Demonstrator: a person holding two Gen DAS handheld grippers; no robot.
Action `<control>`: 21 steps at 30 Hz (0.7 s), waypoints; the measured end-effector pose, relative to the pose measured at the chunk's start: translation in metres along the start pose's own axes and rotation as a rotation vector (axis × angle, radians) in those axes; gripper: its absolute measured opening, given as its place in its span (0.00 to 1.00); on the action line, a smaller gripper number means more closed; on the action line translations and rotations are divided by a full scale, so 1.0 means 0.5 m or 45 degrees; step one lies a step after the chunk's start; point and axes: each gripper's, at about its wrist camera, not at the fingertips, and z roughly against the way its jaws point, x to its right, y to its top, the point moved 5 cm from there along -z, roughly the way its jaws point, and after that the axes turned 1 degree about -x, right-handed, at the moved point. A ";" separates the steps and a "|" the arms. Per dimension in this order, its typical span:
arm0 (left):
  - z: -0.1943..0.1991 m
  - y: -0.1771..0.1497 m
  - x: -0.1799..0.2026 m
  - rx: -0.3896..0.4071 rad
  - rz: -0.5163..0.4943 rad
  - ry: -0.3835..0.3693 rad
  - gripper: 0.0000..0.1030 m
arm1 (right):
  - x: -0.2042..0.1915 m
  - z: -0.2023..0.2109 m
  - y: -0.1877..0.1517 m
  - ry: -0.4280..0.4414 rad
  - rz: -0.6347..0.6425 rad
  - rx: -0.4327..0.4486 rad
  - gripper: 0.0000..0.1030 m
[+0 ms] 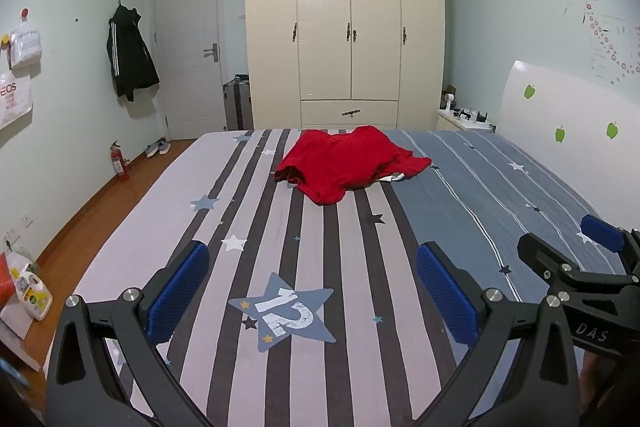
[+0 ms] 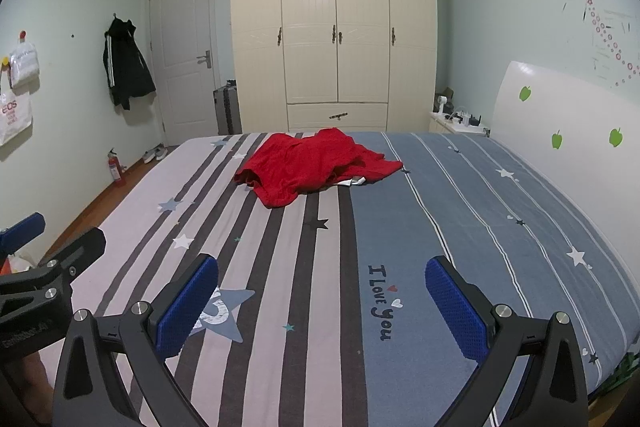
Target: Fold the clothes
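Observation:
A crumpled red garment (image 1: pixel 348 163) lies on the far half of the striped bedsheet (image 1: pixel 304 259), with a bit of white cloth showing at its near right edge. It also shows in the right wrist view (image 2: pixel 312 167). My left gripper (image 1: pixel 312 287) is open and empty, held above the near part of the bed, well short of the garment. My right gripper (image 2: pixel 322 303) is open and empty too, beside the left one. The right gripper shows at the right edge of the left wrist view (image 1: pixel 588 259).
A cream wardrobe (image 1: pixel 344 27) stands beyond the bed, with a white door (image 1: pixel 190 43) and a hanging black jacket (image 1: pixel 130 55) to its left. A white headboard (image 1: pixel 568 123) is at the right. A fire extinguisher (image 1: pixel 119 163) and shoes are on the wooden floor at the left.

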 end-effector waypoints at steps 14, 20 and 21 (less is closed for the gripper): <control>0.000 0.004 -0.007 0.008 0.011 -0.004 0.99 | 0.003 0.009 -0.002 0.000 -0.003 0.002 1.00; 0.001 0.004 -0.007 0.011 0.010 -0.003 0.99 | 0.001 0.004 -0.002 -0.007 0.003 0.002 1.00; 0.002 0.004 -0.007 0.012 0.010 -0.003 0.99 | 0.002 0.003 -0.001 -0.005 0.001 0.000 1.00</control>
